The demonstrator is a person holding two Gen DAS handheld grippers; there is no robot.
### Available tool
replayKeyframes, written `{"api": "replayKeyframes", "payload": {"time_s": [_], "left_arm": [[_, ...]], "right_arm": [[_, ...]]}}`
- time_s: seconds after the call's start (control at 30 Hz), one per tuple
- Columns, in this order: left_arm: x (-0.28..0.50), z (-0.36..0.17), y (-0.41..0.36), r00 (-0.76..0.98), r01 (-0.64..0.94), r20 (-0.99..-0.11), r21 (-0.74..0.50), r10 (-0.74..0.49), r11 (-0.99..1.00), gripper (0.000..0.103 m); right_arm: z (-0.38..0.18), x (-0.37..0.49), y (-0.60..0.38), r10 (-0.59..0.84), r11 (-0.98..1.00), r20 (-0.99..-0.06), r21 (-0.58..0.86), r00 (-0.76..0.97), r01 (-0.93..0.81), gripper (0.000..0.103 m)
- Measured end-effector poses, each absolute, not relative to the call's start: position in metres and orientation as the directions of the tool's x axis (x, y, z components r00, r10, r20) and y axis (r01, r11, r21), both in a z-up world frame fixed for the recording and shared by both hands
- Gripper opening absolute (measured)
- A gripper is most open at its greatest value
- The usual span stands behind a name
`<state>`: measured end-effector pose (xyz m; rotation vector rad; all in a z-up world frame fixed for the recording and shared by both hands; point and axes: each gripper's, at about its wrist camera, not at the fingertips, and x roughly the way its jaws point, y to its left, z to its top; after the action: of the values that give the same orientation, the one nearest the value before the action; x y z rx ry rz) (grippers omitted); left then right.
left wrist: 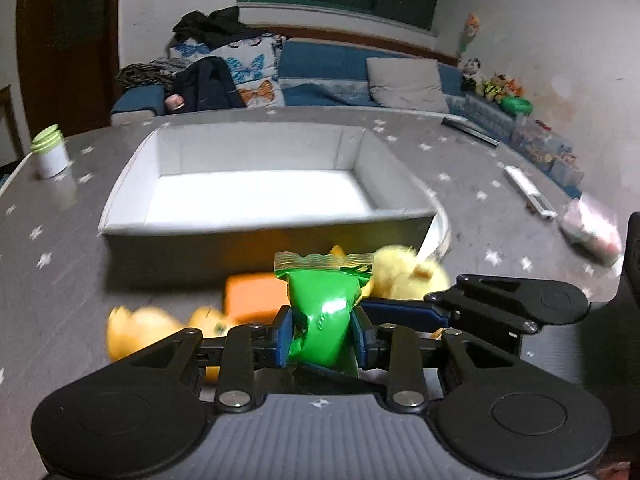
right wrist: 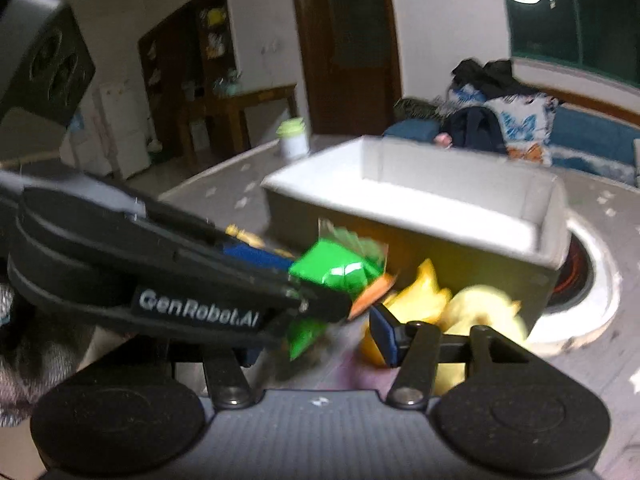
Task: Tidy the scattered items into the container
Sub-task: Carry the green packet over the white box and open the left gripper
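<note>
The left gripper (left wrist: 322,334) clenches a green packet (left wrist: 320,312) — raised for the white box (left wrist: 264,224) at twelve o'clock. The right gripper (right wrist: 320,340), at three o'clock, reaches the yellow toy (right wrist: 476,312) — grip unclear.

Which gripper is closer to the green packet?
Left. The left gripper is clamped on the green packet; the right gripper sits just beside it, by the yellow toys.
</note>
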<state>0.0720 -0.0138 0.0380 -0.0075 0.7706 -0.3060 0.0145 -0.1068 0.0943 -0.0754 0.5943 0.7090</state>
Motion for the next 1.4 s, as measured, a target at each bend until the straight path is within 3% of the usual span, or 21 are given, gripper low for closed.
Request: {"api": "replayKeyframes", "payload": {"time_s": [0.33,0.87,1.4], "left_arm": [[0.15,0.067,-0.037,0.653,0.321,-0.659,-0.204,-0.372,0.925,0.033],[0.248,0.027,-0.053,0.523,0.248,-0.774,-0.264,-0.358,0.932,0.034],[0.24,0.037,-0.046,0.583,0.221,-0.749,-0.225,-0.313,0.949,0.036]], "right_arm": [[0.126,0.066,-0.135,0.519,0.834,-0.479,0.103,0.708,-0.542,0.055],[0.097,0.165,-0.15,0.497,0.859,-0.582,0.223,0.644,-0.461,0.046],[0.095,0.154,-0.144,0.434,0.882,-0.597,0.131,0.675,-0.452,0.045]]}}
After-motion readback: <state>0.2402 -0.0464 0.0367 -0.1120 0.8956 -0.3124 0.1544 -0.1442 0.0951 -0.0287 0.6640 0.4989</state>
